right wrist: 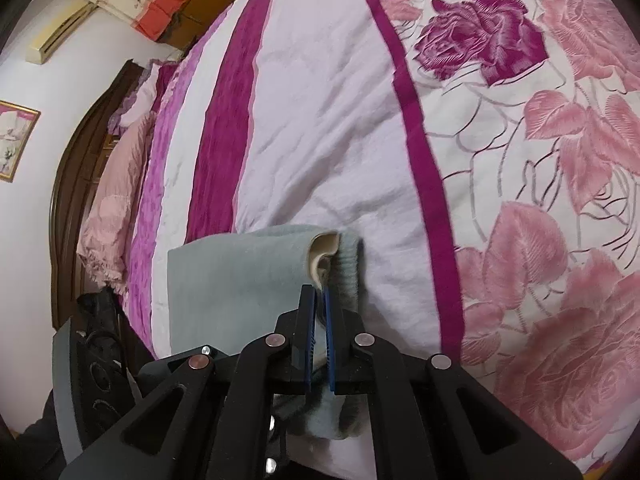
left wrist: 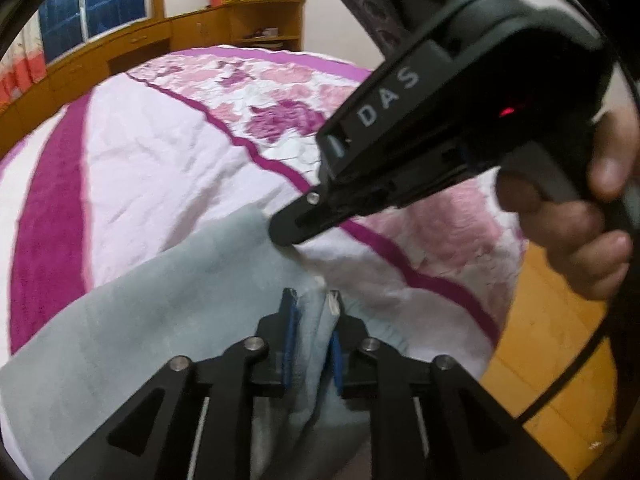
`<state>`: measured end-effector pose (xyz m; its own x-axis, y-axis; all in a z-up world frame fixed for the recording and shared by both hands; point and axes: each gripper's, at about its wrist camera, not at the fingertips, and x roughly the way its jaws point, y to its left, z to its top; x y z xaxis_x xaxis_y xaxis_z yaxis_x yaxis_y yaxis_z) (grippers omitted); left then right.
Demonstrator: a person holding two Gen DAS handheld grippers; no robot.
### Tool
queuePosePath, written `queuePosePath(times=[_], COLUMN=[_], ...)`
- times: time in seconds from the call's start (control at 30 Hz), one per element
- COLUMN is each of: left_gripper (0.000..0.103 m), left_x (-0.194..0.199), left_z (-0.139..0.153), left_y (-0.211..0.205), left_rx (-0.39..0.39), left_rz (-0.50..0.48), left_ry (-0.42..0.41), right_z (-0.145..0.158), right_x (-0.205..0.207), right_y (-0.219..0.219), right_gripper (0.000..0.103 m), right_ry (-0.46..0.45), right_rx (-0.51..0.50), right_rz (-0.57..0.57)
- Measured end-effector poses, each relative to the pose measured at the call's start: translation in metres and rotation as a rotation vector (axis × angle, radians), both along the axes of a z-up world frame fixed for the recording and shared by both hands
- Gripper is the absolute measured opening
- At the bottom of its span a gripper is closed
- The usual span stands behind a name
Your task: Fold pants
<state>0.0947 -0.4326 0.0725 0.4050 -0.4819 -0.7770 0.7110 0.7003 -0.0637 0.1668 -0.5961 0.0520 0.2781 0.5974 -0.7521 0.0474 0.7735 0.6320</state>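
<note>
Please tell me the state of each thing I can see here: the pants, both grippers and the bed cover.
pants: lying on the bed, partly folded, gripped at two places.
left gripper: jaws narrow, fabric bunched between them.
right gripper: shut on the ribbed cuff.
bed cover: spread out, slightly wrinkled.

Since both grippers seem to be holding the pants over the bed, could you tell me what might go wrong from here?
1. The left gripper holds only a thin bunch of the grey pants with its fingers slightly apart, so the fabric may slip out.
2. The right gripper pinches near the ribbed cuff, where the lining is curling out; the fold could set unevenly.
3. The pants lie near the bedspread edge and might slide off.
</note>
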Motion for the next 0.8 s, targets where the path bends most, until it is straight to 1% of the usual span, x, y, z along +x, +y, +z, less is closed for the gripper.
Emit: queuePosePath(times=[0.03,0.07,0.1,0.17,0.2,0.23,0.3,0.4,0.47,0.5,0.53,0.6,0.63,0.7,0.73,0.77,0.8], left_gripper=[0.029,0.038,0.041,0.043,0.044,0.046,0.047,0.047,0.047,0.046,0.046,0.039,0.035,0.031,0.029,0.028,0.028], left_x=[0.001,0.003,0.005,0.008,0.009,0.010,0.012,0.007,0.005,0.004,0.002,-0.001,-0.005,-0.008,-0.009,-0.010,-0.011], left_z=[0.000,0.000,0.003,0.008,0.011,0.014,0.019,0.027,0.030,0.030,0.032,0.032,0.032,0.030,0.027,0.021,0.014], left_y=[0.001,0.003,0.008,0.019,0.024,0.030,0.044,0.077,0.110,0.126,0.146,0.184,0.197,0.225,0.239,0.251,0.260], left_rx=[-0.023,-0.061,-0.124,-0.199,-0.219,-0.231,-0.238,-0.219,-0.205,-0.197,-0.189,-0.167,-0.157,-0.139,-0.129,-0.118,-0.104], left_rz=[-0.033,-0.081,-0.135,-0.177,-0.188,-0.192,-0.194,-0.165,-0.118,-0.088,-0.054,-0.009,0.010,0.060,0.085,0.108,0.128], left_ry=[0.030,0.075,0.133,0.182,0.188,0.191,0.196,0.144,0.117,0.104,0.091,0.090,0.092,0.089,0.090,0.093,0.092], right_z=[0.000,-0.002,-0.003,-0.005,-0.005,-0.005,-0.006,-0.002,0.007,0.012,0.022,0.036,0.042,0.051,0.050,0.049,0.045], right_x=[0.000,0.000,0.001,-0.001,-0.003,-0.005,-0.011,-0.022,-0.030,-0.033,-0.037,-0.041,-0.043,-0.047,-0.048,-0.049,-0.050], right_y=[-0.003,-0.007,-0.010,-0.017,-0.019,-0.020,-0.018,-0.008,0.004,0.008,0.012,0.021,0.027,0.041,0.052,0.061,0.072], right_gripper=[0.000,0.000,0.002,0.027,0.030,0.030,0.032,0.037,0.038,0.038,0.038,0.036,0.031,0.027,0.024,0.021,0.020], right_ry=[-0.001,0.003,0.010,0.015,0.010,0.004,0.003,-0.010,-0.051,-0.077,-0.118,-0.162,-0.184,-0.213,-0.202,-0.191,-0.179], right_rx=[-0.002,-0.009,-0.018,-0.030,-0.029,-0.033,-0.043,-0.089,-0.158,-0.187,-0.222,-0.291,-0.310,-0.279,-0.253,-0.245,-0.258], right_rz=[-0.010,-0.032,-0.055,-0.102,-0.112,-0.115,-0.108,-0.107,-0.104,-0.117,-0.153,-0.180,-0.183,-0.169,-0.139,-0.113,-0.081])
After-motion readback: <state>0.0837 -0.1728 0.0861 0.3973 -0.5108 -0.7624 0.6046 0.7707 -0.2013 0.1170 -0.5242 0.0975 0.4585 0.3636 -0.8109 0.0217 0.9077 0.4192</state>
